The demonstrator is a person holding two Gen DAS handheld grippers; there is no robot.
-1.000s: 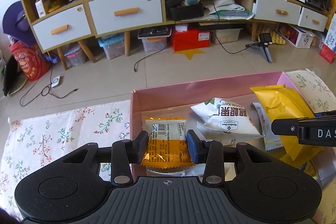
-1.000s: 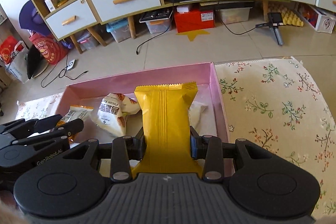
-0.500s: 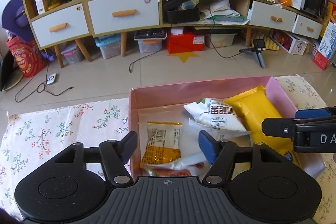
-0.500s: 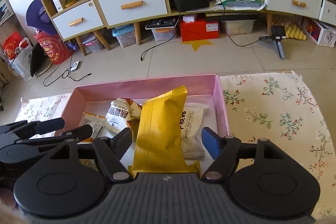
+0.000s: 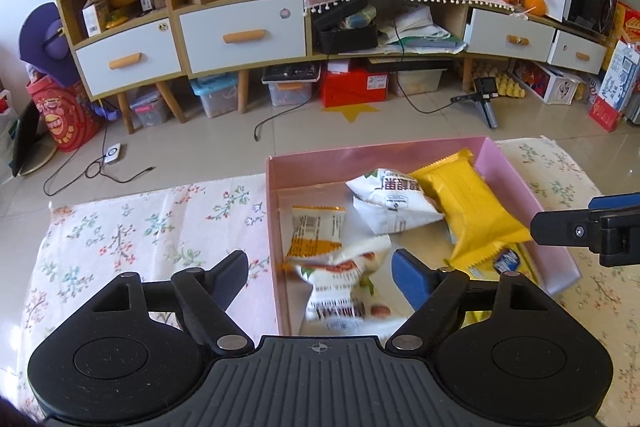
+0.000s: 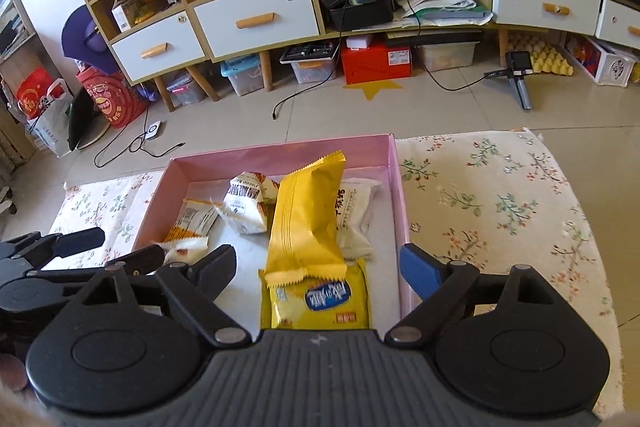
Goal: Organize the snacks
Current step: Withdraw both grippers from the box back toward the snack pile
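Black fingers of my left gripper (image 5: pixel 318 269) stand wide apart; the jaws have just been opening, and nothing is pressed between them. A white packet with red print (image 5: pixel 346 287) lies below the gap, loose on the floor of the pink box (image 5: pixel 272 227). One left finger hangs over the floral cloth (image 5: pixel 140 227), outside the box wall; the blue-padded finger is inside the box.

My right gripper (image 6: pixel 316 265) is likewise spread wide, jaws just having been opening, with no pad touching anything. Below its gap lies a yellow biscuit packet with a blue label (image 6: pixel 320 301), flat on the box floor. The long yellow wrapper (image 6: pixel 306 223) rests with its near end on that packet, tilted, clear of both fingers.

Next, in the left wrist view: an orange-and-white packet (image 5: pixel 316 231) flat near the left wall of the box, touching the white packet with red print. Beyond it, a white bag with black characters (image 5: pixel 394 203) leans against the long yellow wrapper. In the right wrist view a white pouch (image 6: pixel 356 215) lies beside the right wall, partly under the yellow wrapper.

Farther off: tiled floor (image 5: pixel 200 147), then a wooden cabinet with white drawers (image 5: pixel 240 35).
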